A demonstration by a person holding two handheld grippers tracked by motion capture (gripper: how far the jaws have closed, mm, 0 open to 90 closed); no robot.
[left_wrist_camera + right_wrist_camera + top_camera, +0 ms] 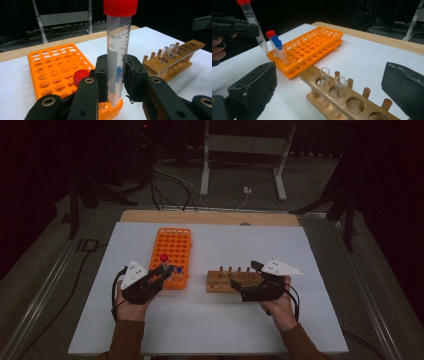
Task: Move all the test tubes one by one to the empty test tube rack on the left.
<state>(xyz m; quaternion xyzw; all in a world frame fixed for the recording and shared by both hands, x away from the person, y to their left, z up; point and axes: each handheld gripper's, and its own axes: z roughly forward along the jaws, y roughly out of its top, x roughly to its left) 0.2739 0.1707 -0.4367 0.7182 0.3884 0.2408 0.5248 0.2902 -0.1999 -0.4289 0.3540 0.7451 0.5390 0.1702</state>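
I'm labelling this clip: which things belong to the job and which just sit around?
In use: left gripper, red-capped tube, orange rack.
Idle: right gripper, wooden rack, two glass tubes, blue-capped tubes.

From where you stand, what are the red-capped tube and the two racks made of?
Red-capped clear tube: probably plastic; see-through wall with printed markings.
Orange perforated rack: likely moulded plastic; uniform bright colour, slight sheen.
Brown pegged rack: looks like wood; visible grain, matt.

rack [172,251]: orange | tube cap [120,7]: red | wooden stand [342,100]: brown | table cover [260,320]: white
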